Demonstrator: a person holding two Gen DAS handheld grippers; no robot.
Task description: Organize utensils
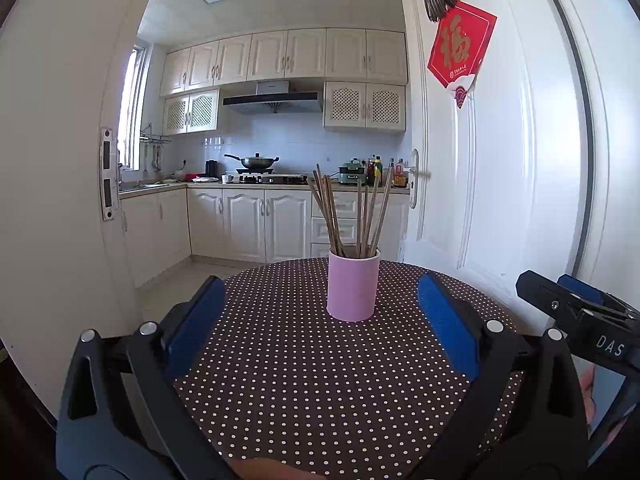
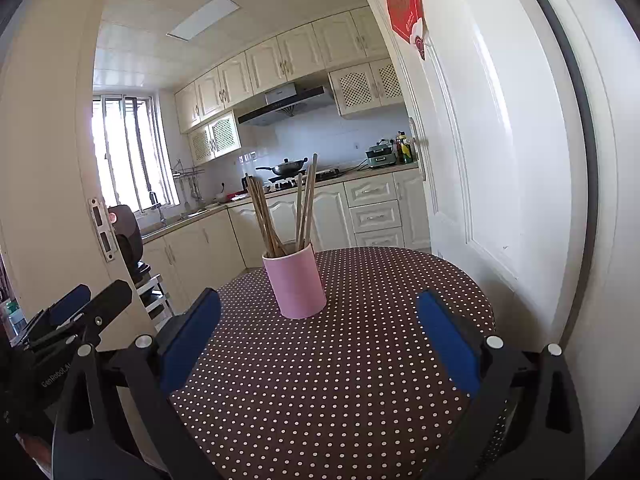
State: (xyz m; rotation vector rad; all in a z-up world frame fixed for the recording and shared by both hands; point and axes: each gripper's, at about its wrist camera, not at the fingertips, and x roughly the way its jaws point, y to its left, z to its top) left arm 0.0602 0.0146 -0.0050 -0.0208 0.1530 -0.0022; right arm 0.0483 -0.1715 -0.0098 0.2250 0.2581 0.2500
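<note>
A pink cylindrical holder (image 1: 353,286) stands upright on the far part of a brown polka-dot table (image 1: 320,380). Several wooden chopsticks (image 1: 350,212) stand in it, fanned out. My left gripper (image 1: 322,312) is open and empty, its blue pads either side of the holder, short of it. In the right wrist view the holder (image 2: 296,284) and chopsticks (image 2: 284,208) sit ahead, slightly left. My right gripper (image 2: 318,328) is open and empty, above the table (image 2: 340,380). Each gripper shows at the edge of the other's view: the right one (image 1: 576,304), the left one (image 2: 80,312).
A white door (image 1: 500,160) with a red paper decoration (image 1: 460,46) stands close on the right of the table. Behind is a kitchen with cabinets, a stove with a wok (image 1: 256,162) and a doorframe (image 1: 108,172) on the left.
</note>
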